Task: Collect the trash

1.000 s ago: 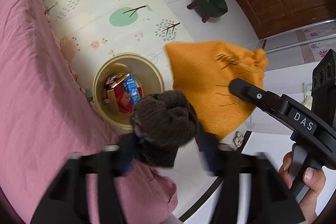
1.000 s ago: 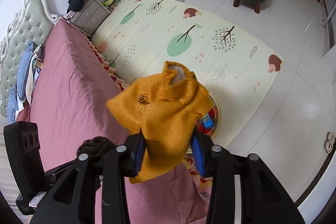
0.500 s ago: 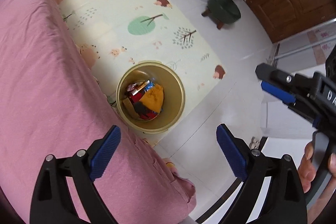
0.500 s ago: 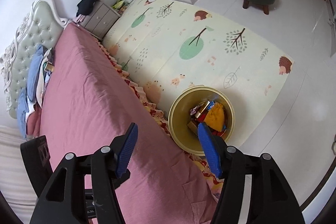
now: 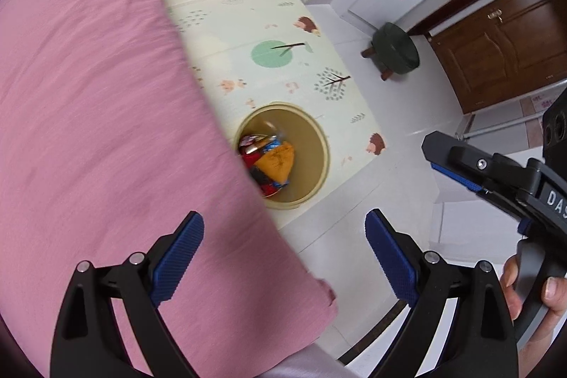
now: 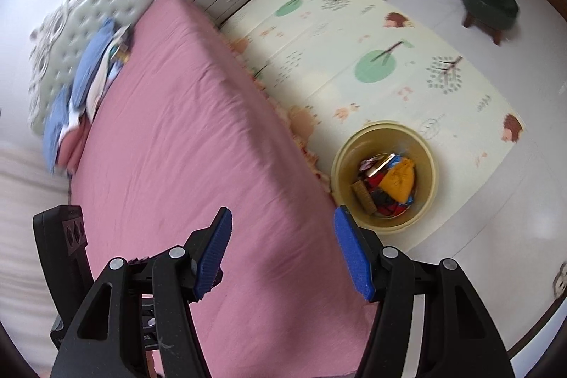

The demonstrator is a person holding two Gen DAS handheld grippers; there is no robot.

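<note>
Bedroom w/ pink bed (image 6: 184, 137) at 9 o'clock, yellow bin (image 6: 384, 174) on floor mat at 3 o'clock already holding orange cloth (image 6: 400, 181) & wrappers, left hand-held gripper (image 5: 283, 254) & right hand-held gripper (image 6: 281, 252) both spread, empty; probably near done, no more trash visible.

Matt pink cloth covers the bed (image 6: 184, 137). The yellow bin (image 6: 430, 172) looks like smooth plastic, the door (image 5: 496, 48) glossy brown wood, the floor (image 5: 400, 116) shiny white tile.
</note>
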